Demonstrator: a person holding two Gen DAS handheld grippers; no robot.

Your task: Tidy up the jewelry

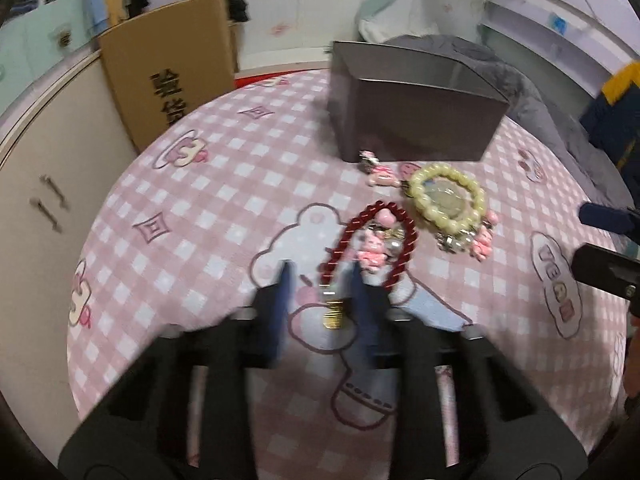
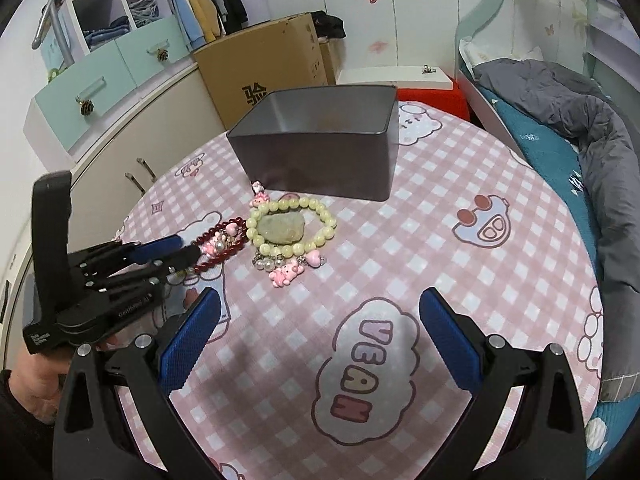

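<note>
The left gripper [image 1: 320, 280] is angled down at the near end of the red bead bracelet [image 1: 370, 244], which lies on the pink checked worktop [image 1: 200, 200]. Its fingers [image 1: 285, 280] stand either side of the bracelet's gold clasp end, drawn in around it, though motion blur hides whether they actually pinch it; the right wrist view shows them nearly together at the beads. That clasp end is the likely pick-up point, since it sticks out clear of the charms. Just beside lies the pale yellow bead bracelet [image 2: 290, 224], ringed around a greenish stone [image 2: 280, 230], its pink charms trailing toward the camera. The grey box [image 2: 320, 144] stands open behind both, probably where the jewelry is to go. The right gripper [image 2: 320, 320] hovers over bare cloth, fingers spread wide, holding nothing.
</note>
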